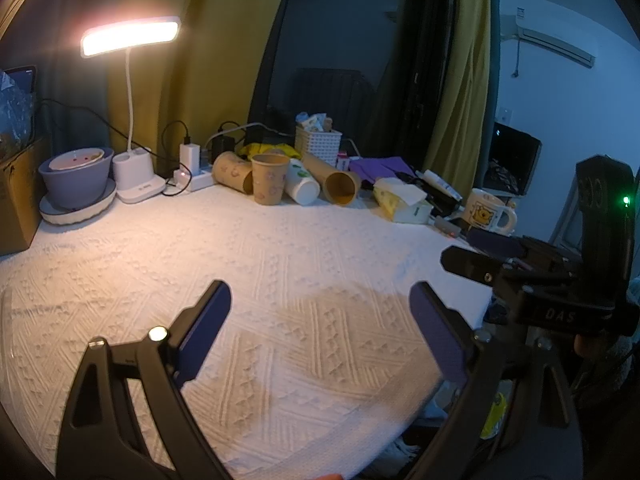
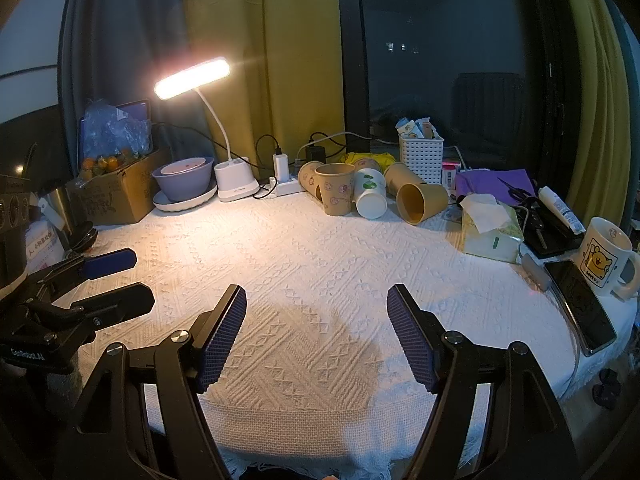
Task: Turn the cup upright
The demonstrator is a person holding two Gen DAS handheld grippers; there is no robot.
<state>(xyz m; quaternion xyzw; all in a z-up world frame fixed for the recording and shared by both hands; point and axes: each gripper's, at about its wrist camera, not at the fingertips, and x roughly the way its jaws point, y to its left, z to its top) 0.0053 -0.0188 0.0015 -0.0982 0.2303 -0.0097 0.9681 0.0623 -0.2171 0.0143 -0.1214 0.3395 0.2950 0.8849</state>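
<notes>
Several paper cups stand and lie at the far edge of the white cloth. A brown patterned cup [image 1: 270, 179] [image 2: 335, 189] stands upright. A white cup with green print [image 1: 302, 183] [image 2: 370, 193] lies on its side, base toward me. A plain brown cup [image 1: 334, 182] [image 2: 420, 199] lies on its side, mouth toward me. Another brown cup [image 1: 232, 171] [image 2: 310, 178] lies behind. My left gripper [image 1: 320, 312] [image 2: 120, 280] is open and empty over the near cloth. My right gripper [image 2: 316, 312] [image 1: 476, 250] is open and empty, far from the cups.
A lit desk lamp [image 2: 192, 78], a purple bowl on a plate [image 2: 184, 178], a power strip [image 2: 286, 186], a white basket [image 2: 422, 154], a tissue pack [image 2: 490, 228], a cartoon mug [image 2: 606, 256], a phone [image 2: 582, 306] and a cardboard box [image 2: 116, 196] ring the cloth [image 2: 320, 248].
</notes>
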